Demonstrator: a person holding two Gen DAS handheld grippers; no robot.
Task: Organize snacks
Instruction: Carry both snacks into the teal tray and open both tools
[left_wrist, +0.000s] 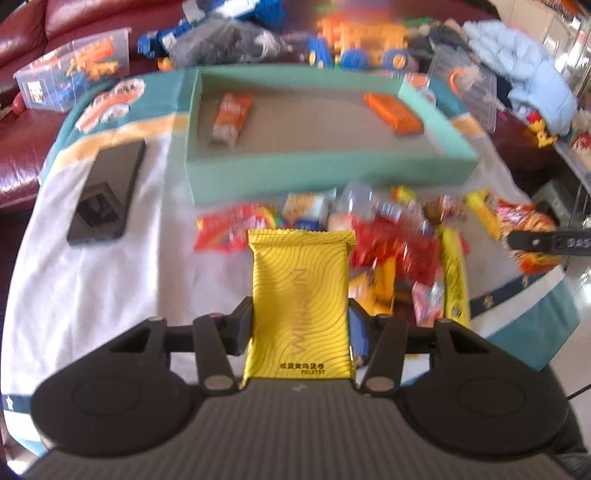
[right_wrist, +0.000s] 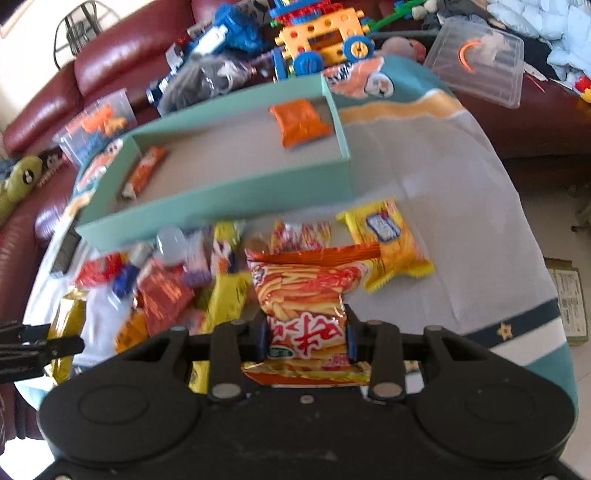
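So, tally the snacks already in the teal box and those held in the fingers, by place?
In the teal cardboard box: 2 orange packets
Held by left gripper: 1 yellow wavy-patterned packet
Held by right gripper: 1 orange-red crisp bag
Total: 4

— What is the room like?

— There is a big dark red leather sofa (right_wrist: 110, 62) at the back. It is shiny where the light hits it.

— And what is on it?

— Lots of toys — a yellow and blue plastic toy truck (right_wrist: 321, 37), a clear plastic tub of bricks (left_wrist: 74, 79), and a clear plastic lid (right_wrist: 480, 59) lying tilted. A pale blue puffy coat (left_wrist: 517, 62) is piled at the right.

— Is there a table?

— Yes, under a white cloth with teal edges (right_wrist: 461, 206). A flat black phone (left_wrist: 107, 192) lies on it.

— And the floor?

— Pale shiny floor tiles (right_wrist: 546, 221) — bright with daylight.
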